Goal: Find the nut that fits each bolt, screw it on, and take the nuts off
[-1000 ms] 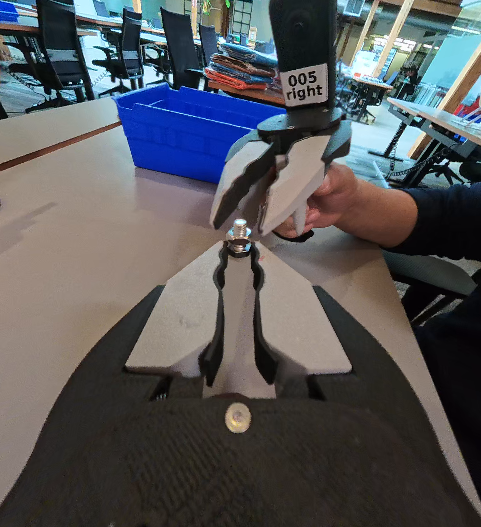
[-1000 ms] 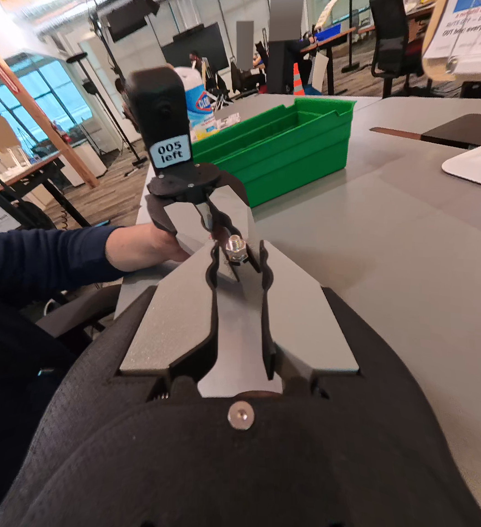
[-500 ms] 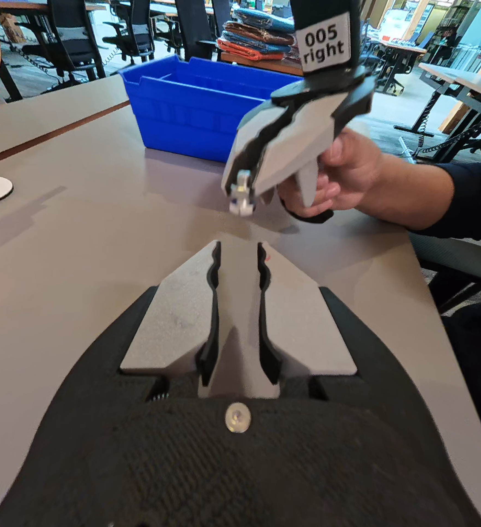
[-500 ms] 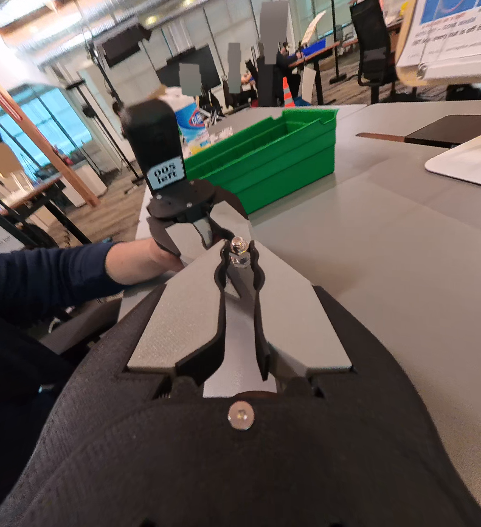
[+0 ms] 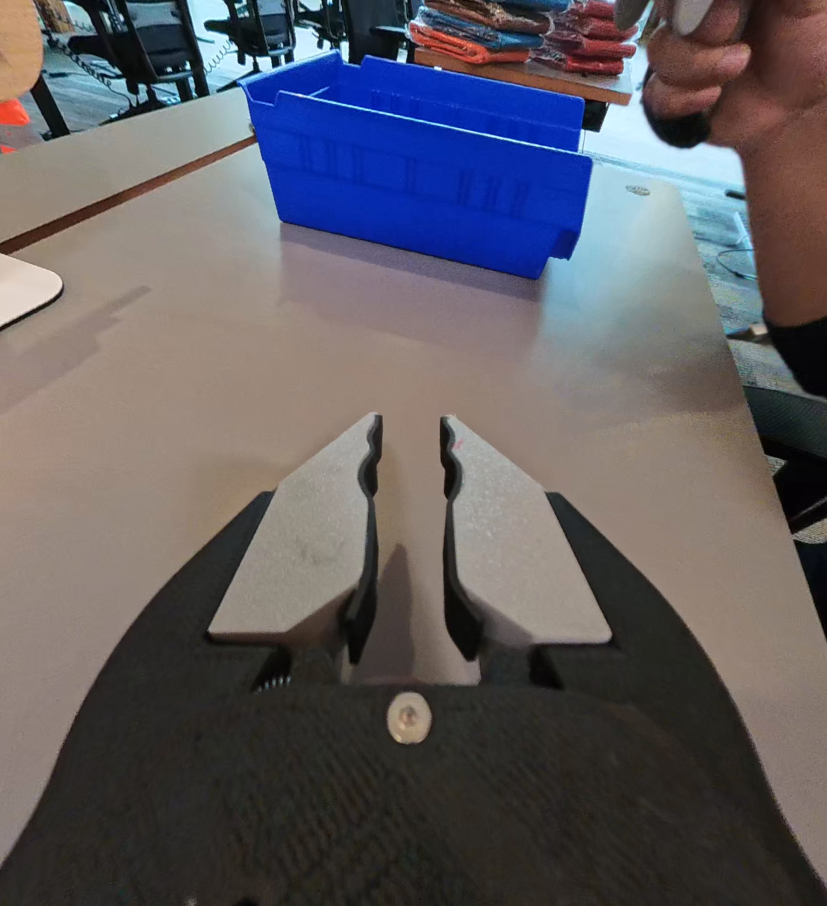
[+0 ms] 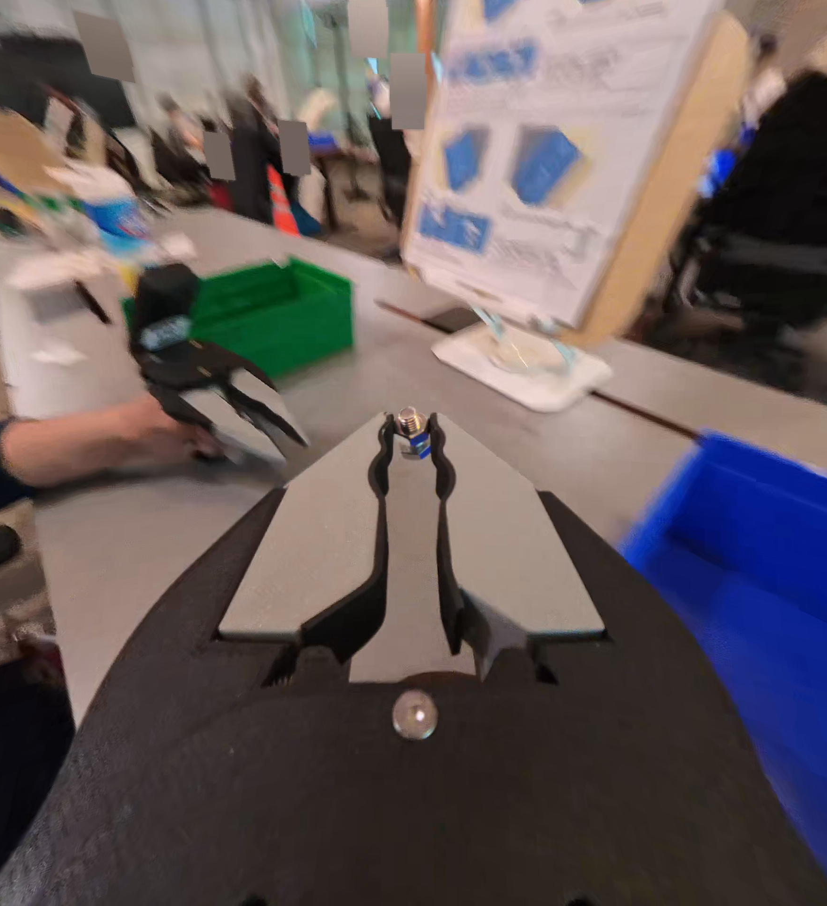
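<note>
Grey table (image 5: 205, 372) bears blue bin (image 5: 416, 196), green bin (image 6: 279, 314), white stand base (image 6: 524, 367).

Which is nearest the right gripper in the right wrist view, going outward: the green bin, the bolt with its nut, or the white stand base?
1. Bolt with its nut: clamped at the tips of the right gripper.
2. White stand base: ahead, to the right, on the table.
3. Green bin: farthest, ahead and to the left, behind the left gripper.
</note>
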Demonstrator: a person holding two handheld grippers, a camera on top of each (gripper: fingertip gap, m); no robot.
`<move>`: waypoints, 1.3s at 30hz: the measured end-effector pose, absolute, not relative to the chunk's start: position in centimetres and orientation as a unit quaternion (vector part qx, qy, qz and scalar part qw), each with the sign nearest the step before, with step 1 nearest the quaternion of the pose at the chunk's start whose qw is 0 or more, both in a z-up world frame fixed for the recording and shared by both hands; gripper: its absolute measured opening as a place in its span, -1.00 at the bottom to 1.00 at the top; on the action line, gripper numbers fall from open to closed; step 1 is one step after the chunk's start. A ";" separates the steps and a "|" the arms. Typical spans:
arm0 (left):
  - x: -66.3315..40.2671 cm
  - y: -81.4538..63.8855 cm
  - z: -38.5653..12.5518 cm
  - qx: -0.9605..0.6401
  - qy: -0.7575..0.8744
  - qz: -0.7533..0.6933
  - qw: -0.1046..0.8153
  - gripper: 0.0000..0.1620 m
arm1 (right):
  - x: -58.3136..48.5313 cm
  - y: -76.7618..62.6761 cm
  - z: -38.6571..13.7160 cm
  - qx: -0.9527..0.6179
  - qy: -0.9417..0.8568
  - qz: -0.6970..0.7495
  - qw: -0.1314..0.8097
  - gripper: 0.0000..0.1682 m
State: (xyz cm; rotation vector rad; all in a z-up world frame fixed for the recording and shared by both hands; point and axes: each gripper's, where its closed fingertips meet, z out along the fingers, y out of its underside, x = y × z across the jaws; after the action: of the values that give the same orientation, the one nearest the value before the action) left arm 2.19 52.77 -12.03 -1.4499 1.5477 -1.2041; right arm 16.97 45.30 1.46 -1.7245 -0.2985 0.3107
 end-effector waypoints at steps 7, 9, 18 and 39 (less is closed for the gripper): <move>2.5 52.0 -12.6 -0.555 0.609 -0.455 0.337 -0.74 | 29.0 40.9 -9.1 -0.900 -0.032 0.094 0.425 -0.87; 2.7 51.9 -13.0 -0.555 0.614 -0.450 0.334 -0.75 | 30.9 41.3 -12.6 -0.928 -0.024 0.078 0.364 -0.86; 2.4 52.1 -12.9 -0.556 0.611 -0.449 0.341 -0.76 | 37.7 44.3 -14.5 -0.945 0.020 -0.024 0.326 -0.71; 2.4 51.1 -13.5 -0.546 0.643 -0.420 0.336 -0.66 | 10.9 54.4 -6.6 -0.818 -0.174 0.101 0.539 -0.23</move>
State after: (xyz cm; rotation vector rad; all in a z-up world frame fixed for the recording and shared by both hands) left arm 2.45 51.12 -13.50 -1.4231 1.6759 -1.0958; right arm 10.89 54.45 -6.62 -1.9461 -0.4134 0.2414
